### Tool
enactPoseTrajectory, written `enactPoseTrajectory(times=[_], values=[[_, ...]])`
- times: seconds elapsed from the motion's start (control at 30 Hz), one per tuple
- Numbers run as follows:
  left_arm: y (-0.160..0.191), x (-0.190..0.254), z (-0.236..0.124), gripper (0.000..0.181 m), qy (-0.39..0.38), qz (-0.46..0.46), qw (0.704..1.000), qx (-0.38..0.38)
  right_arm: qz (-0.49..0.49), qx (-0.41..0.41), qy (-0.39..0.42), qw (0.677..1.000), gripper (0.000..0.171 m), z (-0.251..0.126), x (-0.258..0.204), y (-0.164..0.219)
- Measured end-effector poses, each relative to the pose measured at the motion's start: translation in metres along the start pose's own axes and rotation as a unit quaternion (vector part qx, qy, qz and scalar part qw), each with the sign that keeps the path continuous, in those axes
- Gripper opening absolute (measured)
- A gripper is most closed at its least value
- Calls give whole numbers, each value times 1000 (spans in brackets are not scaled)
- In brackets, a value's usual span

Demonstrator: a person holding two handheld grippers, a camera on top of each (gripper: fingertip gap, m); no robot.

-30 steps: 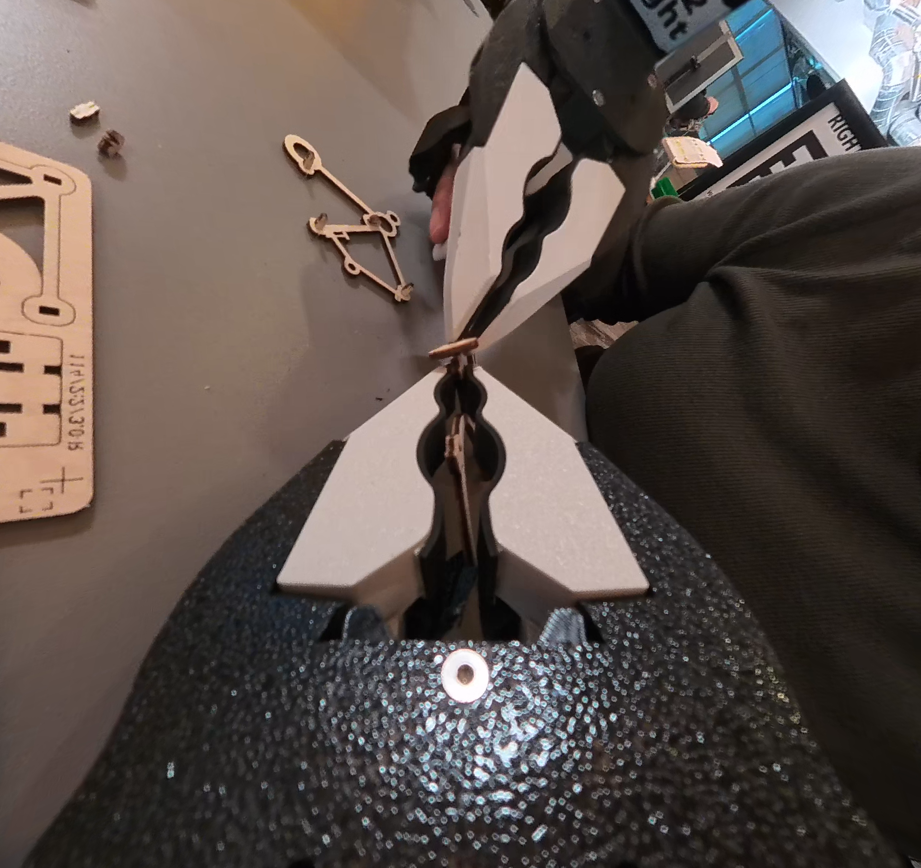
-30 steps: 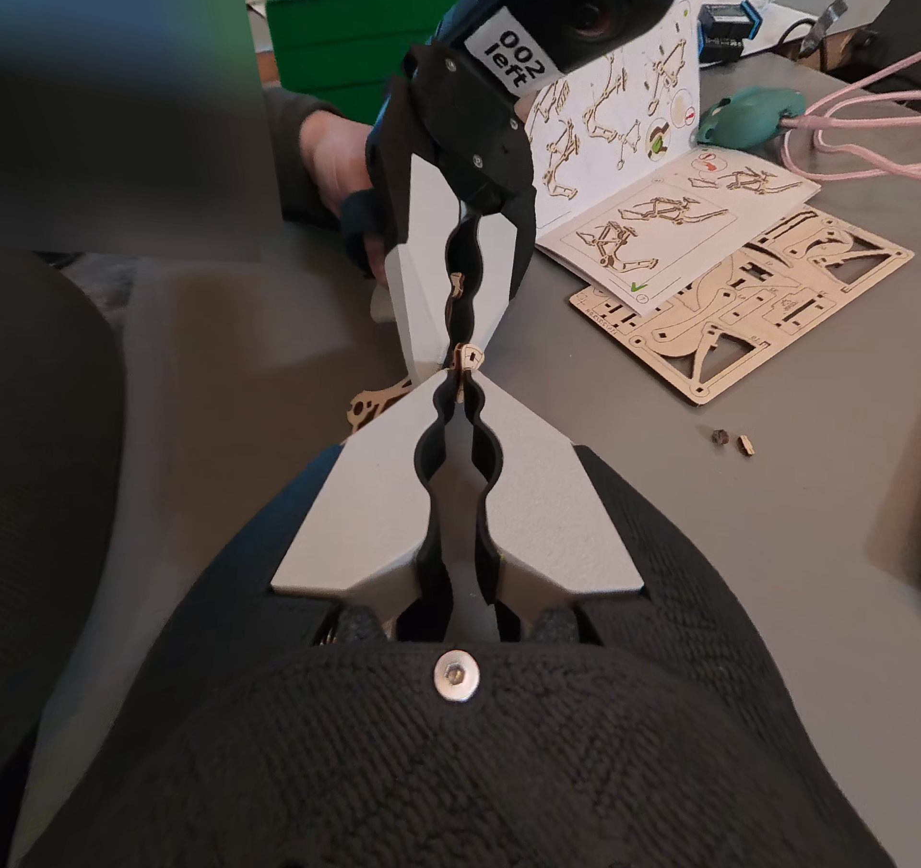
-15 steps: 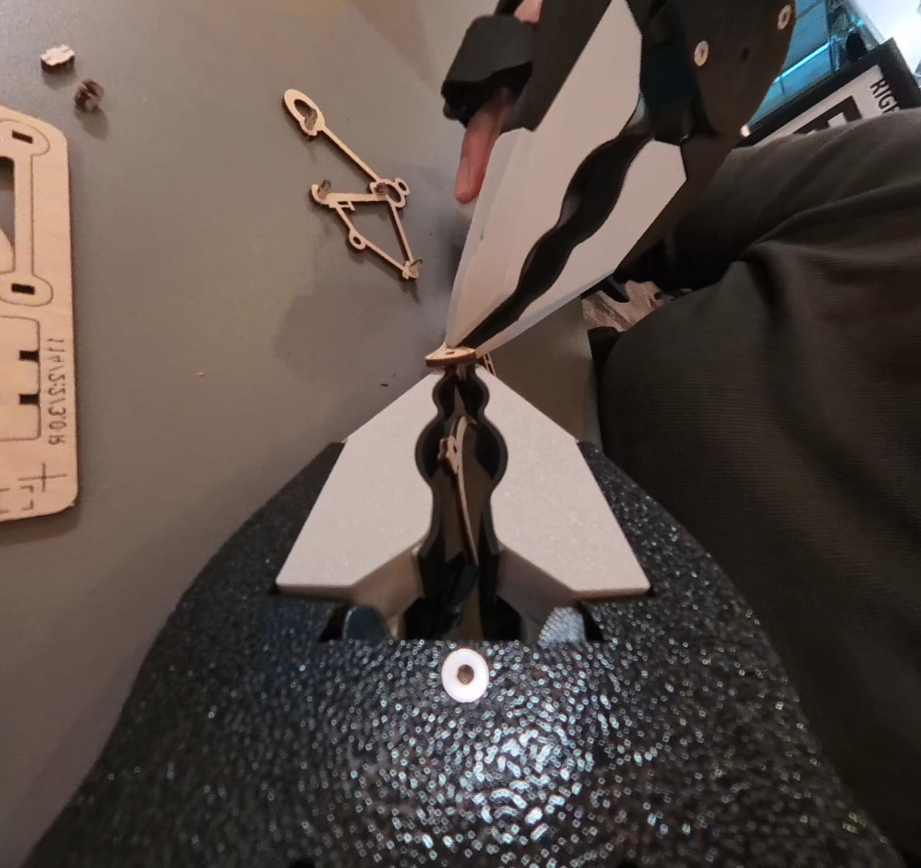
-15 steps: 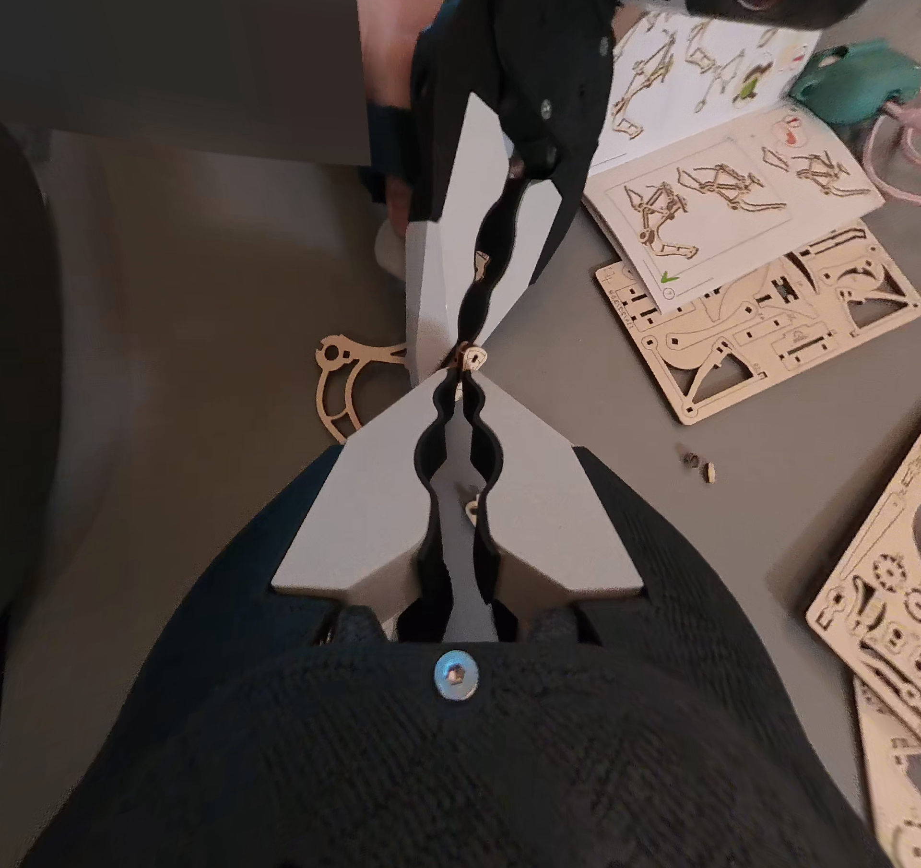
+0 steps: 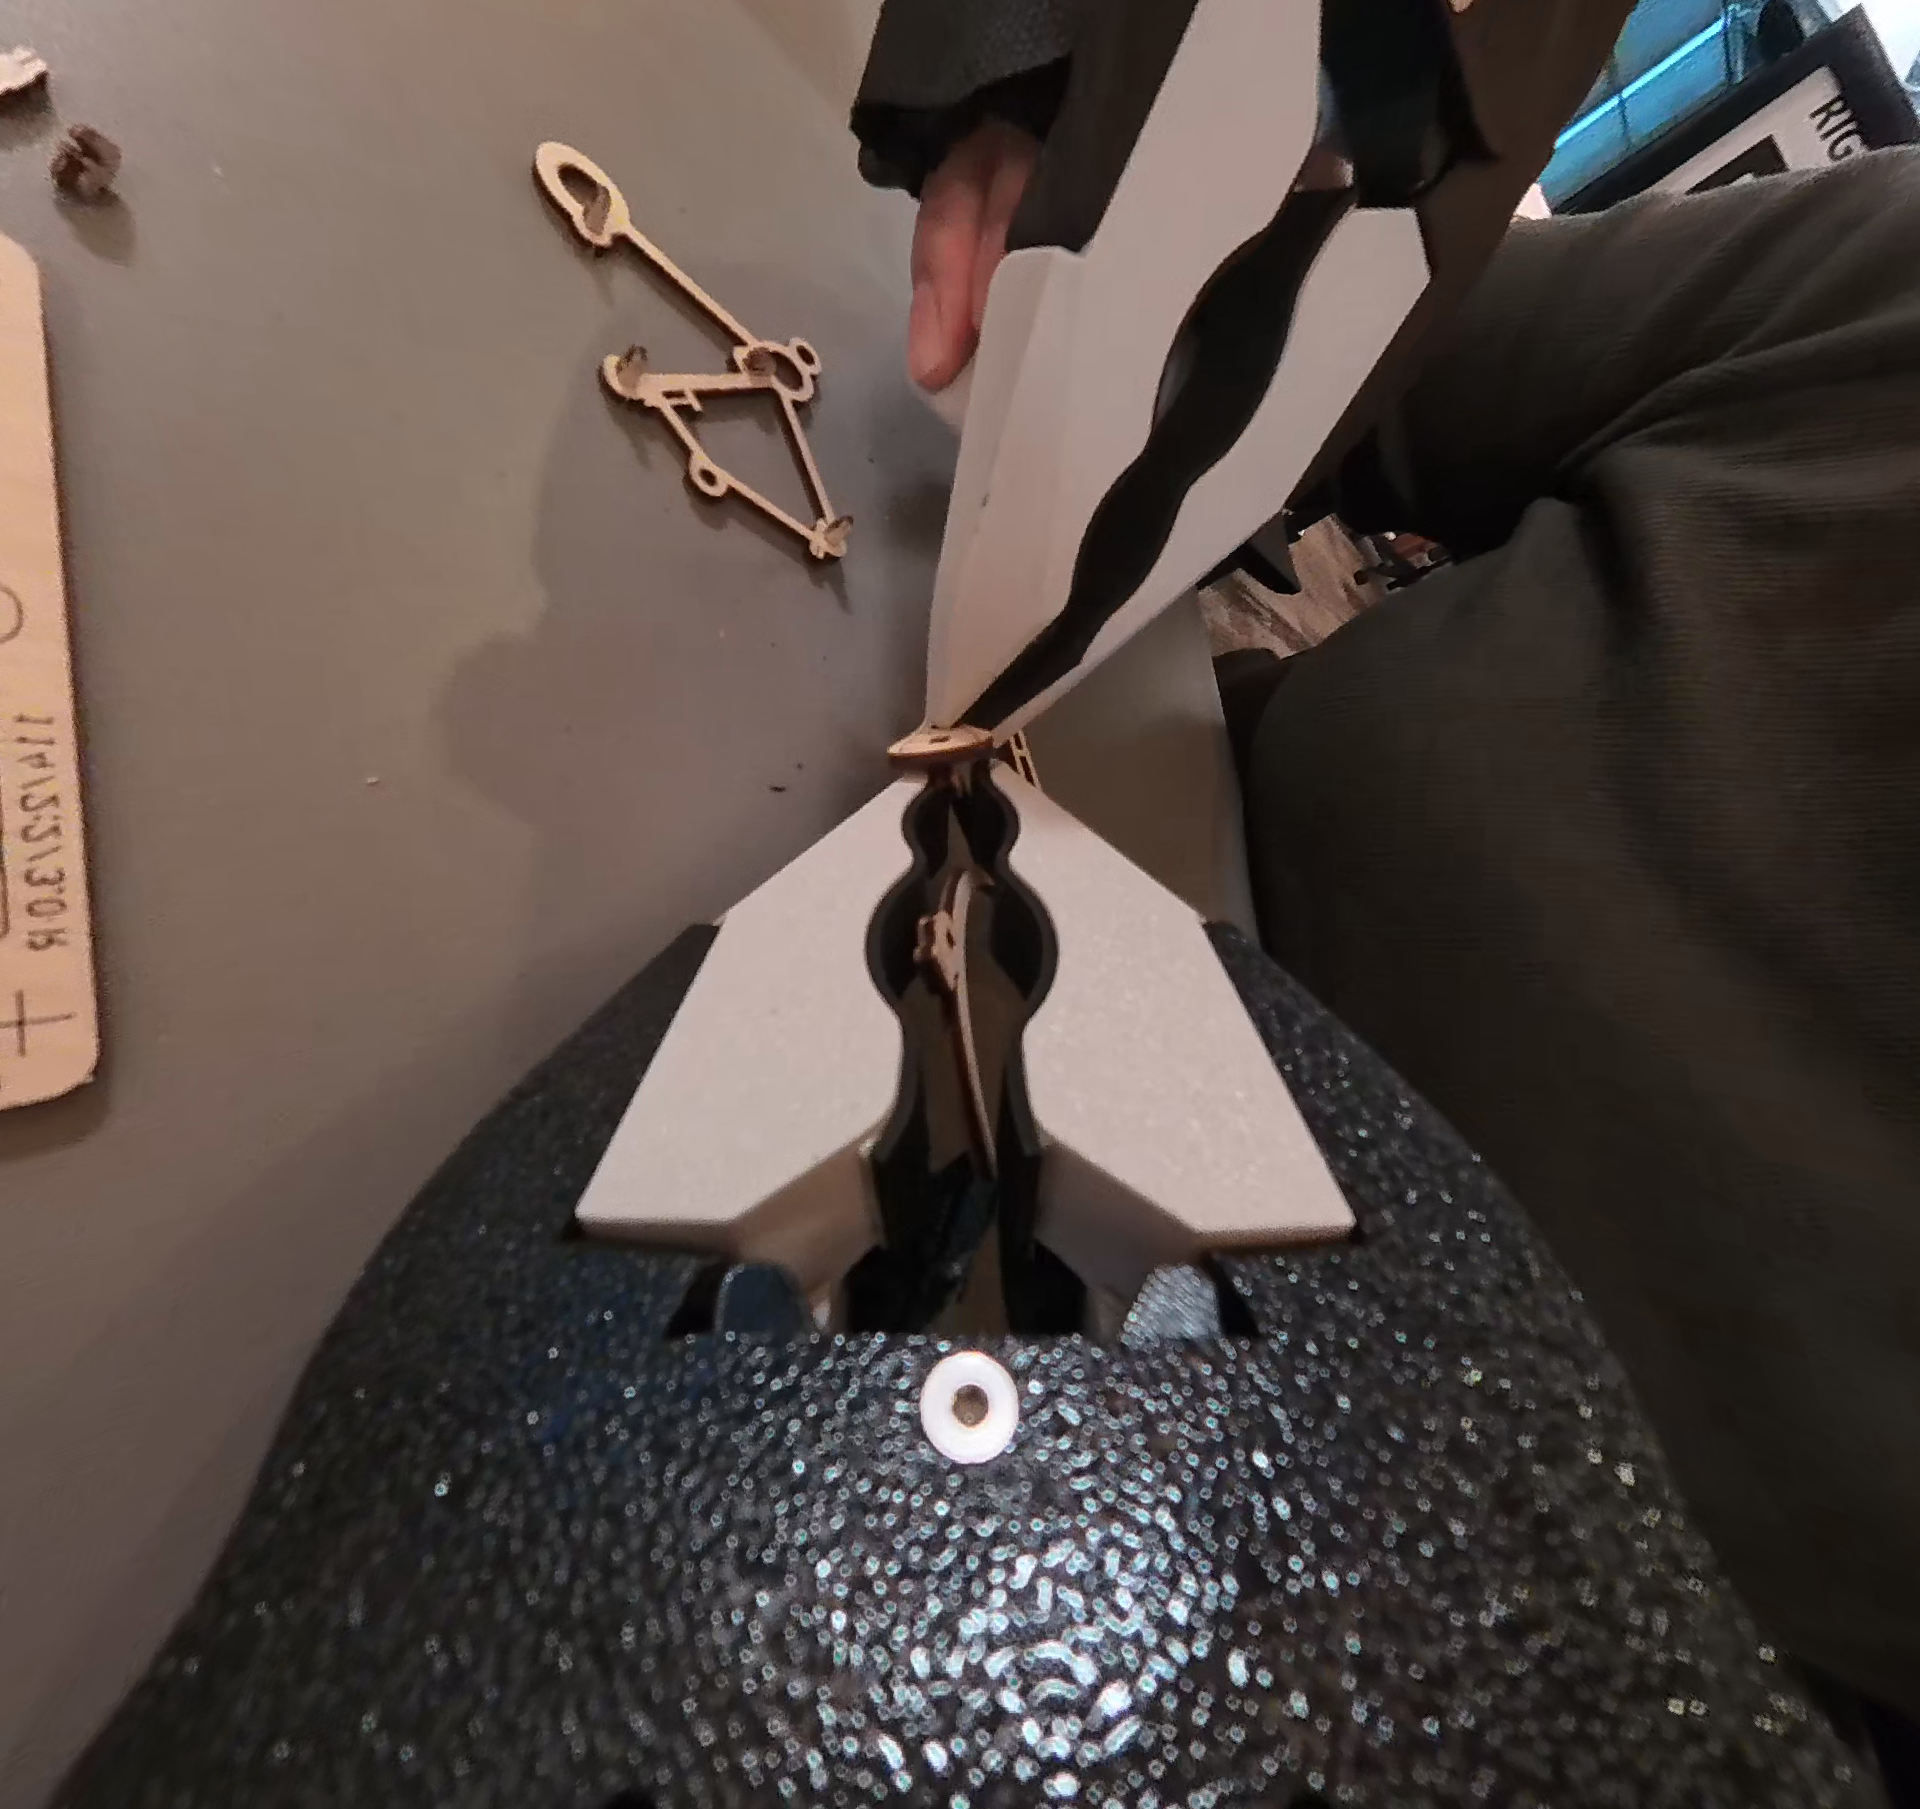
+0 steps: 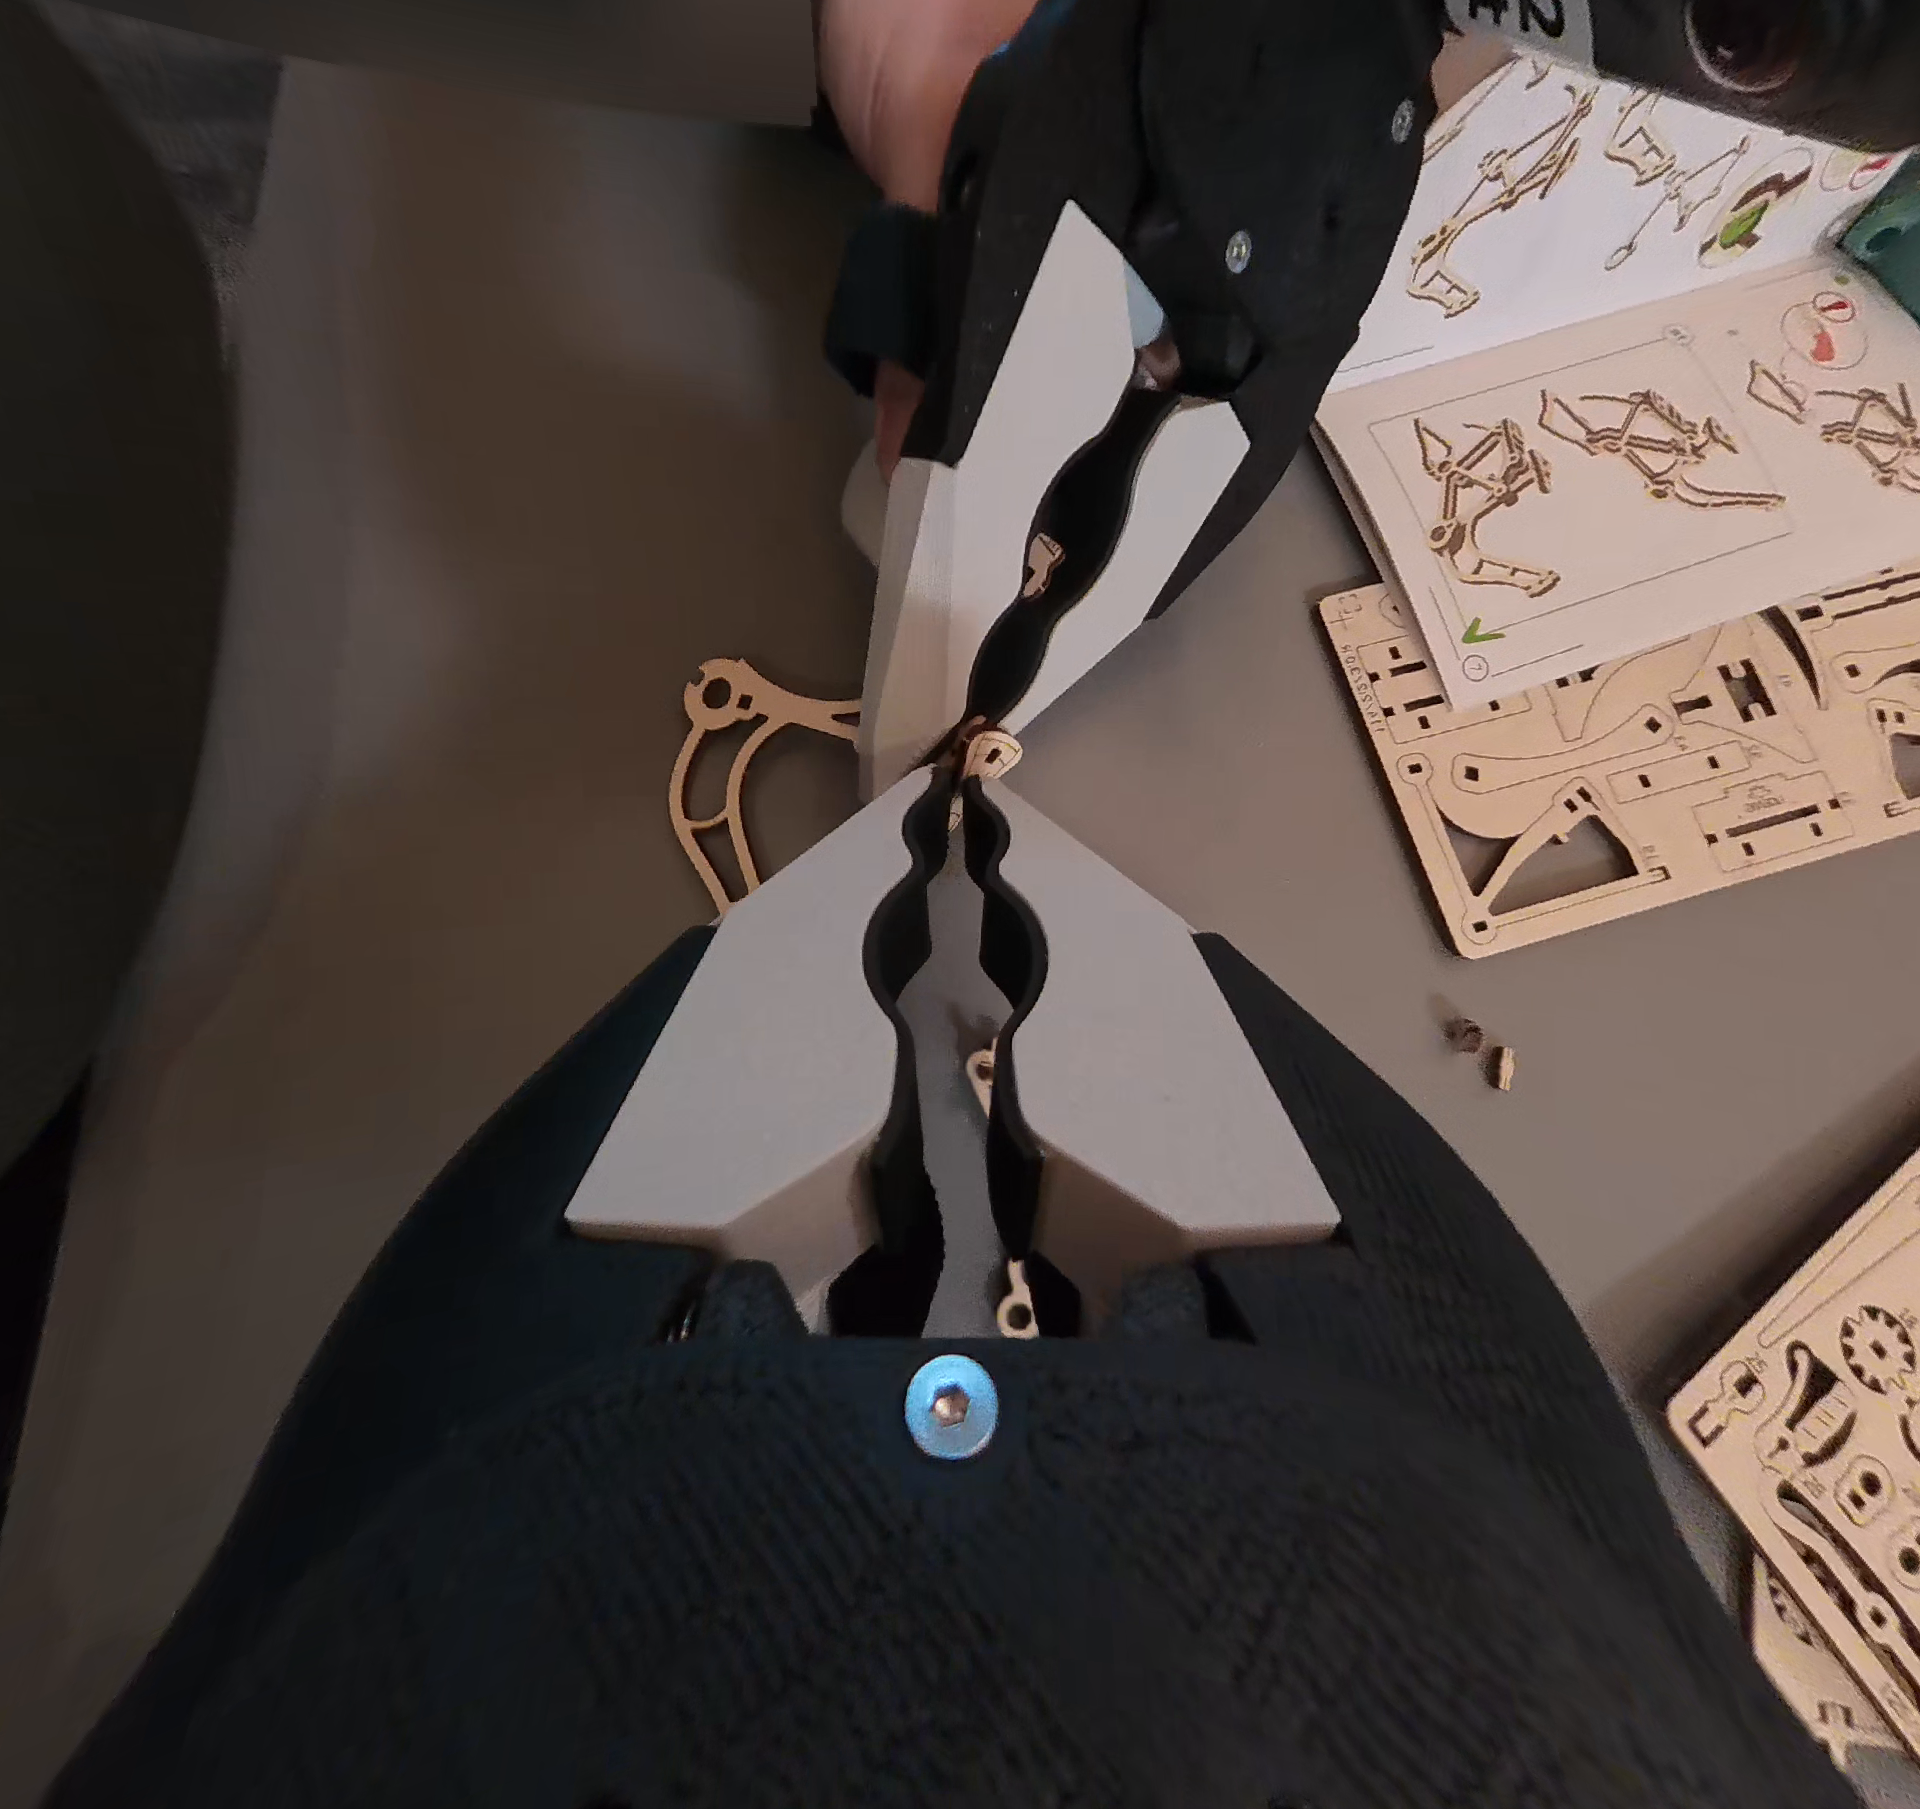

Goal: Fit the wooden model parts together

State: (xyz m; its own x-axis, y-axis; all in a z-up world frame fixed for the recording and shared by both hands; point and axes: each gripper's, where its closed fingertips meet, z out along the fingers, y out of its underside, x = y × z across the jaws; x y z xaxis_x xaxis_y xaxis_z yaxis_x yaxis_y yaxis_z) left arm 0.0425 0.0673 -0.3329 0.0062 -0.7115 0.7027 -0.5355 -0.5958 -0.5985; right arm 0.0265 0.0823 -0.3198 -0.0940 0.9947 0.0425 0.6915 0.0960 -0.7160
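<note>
In the left wrist view my left gripper (image 5: 951,788) is shut on a thin flat wooden part (image 5: 954,949), seen edge-on between the jaws. My right gripper (image 5: 966,720) comes down from above, tip to tip with it. It is shut on a small round wooden piece (image 5: 940,747), which touches the top end of the flat part. In the right wrist view my right gripper (image 6: 951,783) pinches that small piece (image 6: 987,749) against the left gripper (image 6: 935,736). A curved wooden arm (image 6: 727,751) shows beside the left gripper; I cannot tell whether it is held.
On the grey table lie an assembled wooden linkage (image 5: 717,388), a punched sheet (image 5: 42,720) and two small loose bits (image 5: 83,164). The right wrist view shows an open instruction booklet (image 6: 1558,409) and more sheets (image 6: 1662,772). A person's dark sleeve (image 5: 1558,824) fills the right. Left and right tips are no more than a few centimetres apart.
The grippers stay tip to tip on the wooden pieces. The right gripper now stands steeper and closer over the left one, and both views have shifted over the table.
</note>
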Motion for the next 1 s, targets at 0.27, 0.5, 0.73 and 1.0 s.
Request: enactPoseTrajectory(times=[0.27,0.5,0.73,1.0], values=[[0,0,0,1,-1,0,1000,-1,-8,6,12,1000,0,0,1,0],[-6,-3,-7,2,-7,-32,999,39,71,71,-7,995,0,0,9,-5],[-1,2,-10,3,-17,-48,997,62,73,101,-32,992,0,3,3,-10],[-1,3,-10,3,-15,-49,997,62,139,144,-92,975,1,2,3,-11]])
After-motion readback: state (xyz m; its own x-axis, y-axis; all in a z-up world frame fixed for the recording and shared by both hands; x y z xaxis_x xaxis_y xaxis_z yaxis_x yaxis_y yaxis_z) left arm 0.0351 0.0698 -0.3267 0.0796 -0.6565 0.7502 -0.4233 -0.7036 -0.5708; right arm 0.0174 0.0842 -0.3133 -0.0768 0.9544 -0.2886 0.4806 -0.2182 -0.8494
